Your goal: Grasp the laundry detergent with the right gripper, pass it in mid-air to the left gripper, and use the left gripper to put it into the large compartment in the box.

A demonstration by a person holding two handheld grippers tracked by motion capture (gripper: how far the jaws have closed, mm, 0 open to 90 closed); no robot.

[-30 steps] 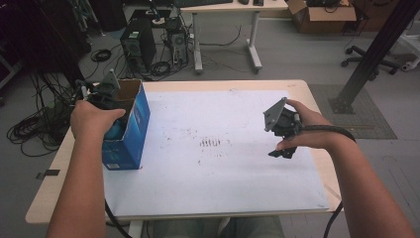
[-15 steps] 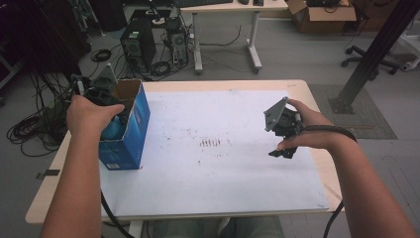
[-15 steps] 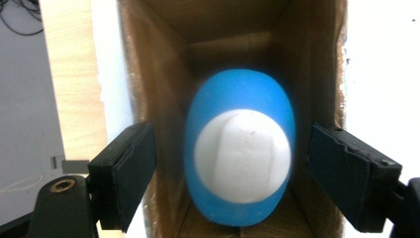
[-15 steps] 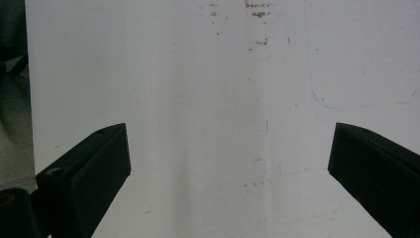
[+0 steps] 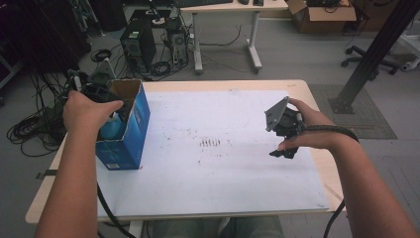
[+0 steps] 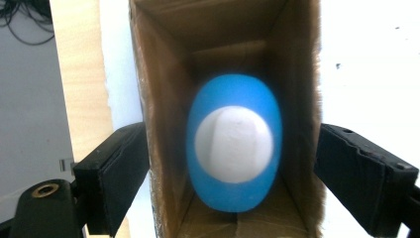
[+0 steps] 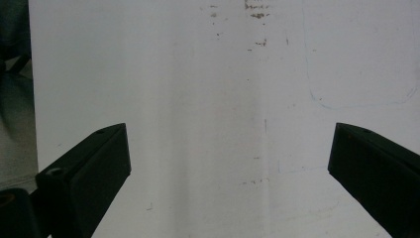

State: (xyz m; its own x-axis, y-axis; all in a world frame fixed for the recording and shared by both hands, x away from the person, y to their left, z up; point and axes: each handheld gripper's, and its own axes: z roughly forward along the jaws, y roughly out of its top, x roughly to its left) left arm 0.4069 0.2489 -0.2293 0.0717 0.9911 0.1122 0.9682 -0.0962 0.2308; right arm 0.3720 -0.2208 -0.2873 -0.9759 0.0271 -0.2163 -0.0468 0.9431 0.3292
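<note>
An open-topped blue cardboard box (image 5: pixel 130 130) stands at the left of the white sheet. Inside it rests a blue bottle (image 6: pixel 233 193) with a white cap (image 6: pixel 234 143), seen from straight above. My left gripper (image 6: pixel 233 141) hangs over the box mouth. Its jaws have just been opening and now stand wide on either side of the box walls, with the bottle lying free below them. In the high view a hand covers most of my left gripper (image 5: pixel 110 110). At the right, my right gripper (image 5: pixel 282 151) hovers open over the bare sheet, and nothing lies between my right gripper's (image 7: pixel 230 148) jaws.
The white sheet (image 5: pixel 213 173) covers most of the wooden table (image 5: pixel 317 99) and carries faint marks at its middle. Cables and computer towers (image 5: pixel 136 39) stand on the floor beyond the far left edge. A black post (image 5: pixel 369 59) rises at the right.
My left hand has risen a little above the box. The right hand and gripper have kept still.
</note>
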